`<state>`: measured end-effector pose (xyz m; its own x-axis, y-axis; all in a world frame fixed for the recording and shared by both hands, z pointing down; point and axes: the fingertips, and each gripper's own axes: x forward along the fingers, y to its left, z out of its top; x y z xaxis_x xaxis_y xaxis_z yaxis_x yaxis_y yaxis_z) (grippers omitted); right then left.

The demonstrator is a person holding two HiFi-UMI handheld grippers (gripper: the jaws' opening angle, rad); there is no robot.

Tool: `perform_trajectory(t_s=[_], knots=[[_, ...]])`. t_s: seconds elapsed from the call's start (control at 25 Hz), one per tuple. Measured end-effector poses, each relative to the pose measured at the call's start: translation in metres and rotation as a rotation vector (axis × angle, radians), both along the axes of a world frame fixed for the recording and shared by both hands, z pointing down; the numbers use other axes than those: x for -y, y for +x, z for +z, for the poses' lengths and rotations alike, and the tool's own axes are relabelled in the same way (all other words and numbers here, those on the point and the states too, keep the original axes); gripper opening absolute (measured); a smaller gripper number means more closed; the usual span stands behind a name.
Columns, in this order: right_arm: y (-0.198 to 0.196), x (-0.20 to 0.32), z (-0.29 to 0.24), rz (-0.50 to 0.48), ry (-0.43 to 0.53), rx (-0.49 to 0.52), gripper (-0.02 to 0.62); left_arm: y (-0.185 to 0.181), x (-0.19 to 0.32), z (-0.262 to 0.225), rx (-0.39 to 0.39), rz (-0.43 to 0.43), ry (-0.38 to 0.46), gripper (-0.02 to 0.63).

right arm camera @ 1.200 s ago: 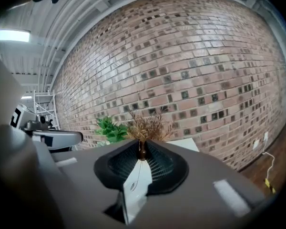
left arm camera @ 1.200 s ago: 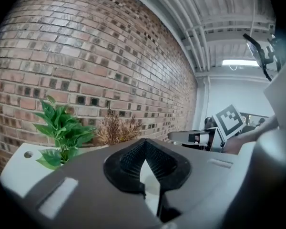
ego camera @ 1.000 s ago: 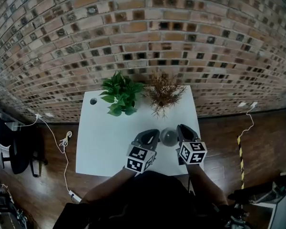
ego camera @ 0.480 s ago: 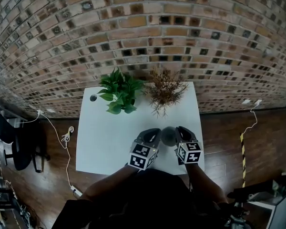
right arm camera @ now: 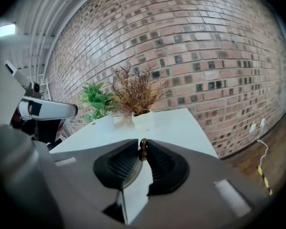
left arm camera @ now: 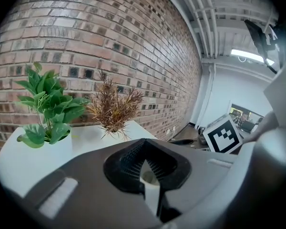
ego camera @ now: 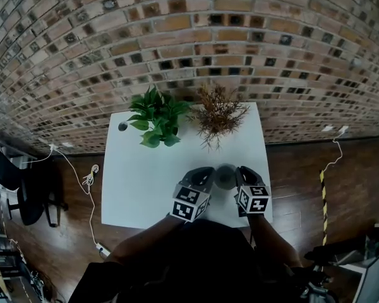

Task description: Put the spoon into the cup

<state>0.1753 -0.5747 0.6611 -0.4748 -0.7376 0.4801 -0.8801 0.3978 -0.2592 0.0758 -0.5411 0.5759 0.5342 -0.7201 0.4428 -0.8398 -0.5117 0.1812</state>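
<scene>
On the white table [ego camera: 142,188], near its front edge, the left gripper [left arm camera: 144,168] is seen with its jaws drawn narrow on a pale strip, judged to be the wall of the cup [ego camera: 225,177]. The cup is stood upright just between the two grippers, its mouth turned up. To its right, the right gripper [right arm camera: 143,152] is held with the spoon [right arm camera: 143,148] between its jaws. These jaws are opening, though the pads are seen touching the spoon's end on both sides. The task is judged close to finished but not yet done. The spoon is held right at the cup, but whether its bowl is inside cannot be told, since that part is hidden beneath the jaws. The full release and the drawing away of the gripper are left to be done. Of the spoon, only a small, brown, rounded knob at the handle's end is shown. It looks like dark wood, and the rest is concealed.
</scene>
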Motion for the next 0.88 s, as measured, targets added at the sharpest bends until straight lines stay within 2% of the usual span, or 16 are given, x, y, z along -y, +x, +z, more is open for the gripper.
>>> perform_trajectory(t_s=[0.4, 0.56, 0.88], knots=[[0.005, 0.000, 0.007, -0.012, -0.027, -0.028, 0.120, -0.003, -0.003, 0.004, -0.007, -0.009, 0.000, -0.006], [0.014, -0.001, 0.000, 0.003, -0.024, -0.034, 0.161, -0.007, -0.005, 0.002, -0.018, -0.020, 0.007, -0.006], [0.028, -0.012, -0.044, 0.049, 0.055, -0.019, 0.184, -0.041, -0.012, -0.006, -0.028, -0.080, 0.038, -0.006]])
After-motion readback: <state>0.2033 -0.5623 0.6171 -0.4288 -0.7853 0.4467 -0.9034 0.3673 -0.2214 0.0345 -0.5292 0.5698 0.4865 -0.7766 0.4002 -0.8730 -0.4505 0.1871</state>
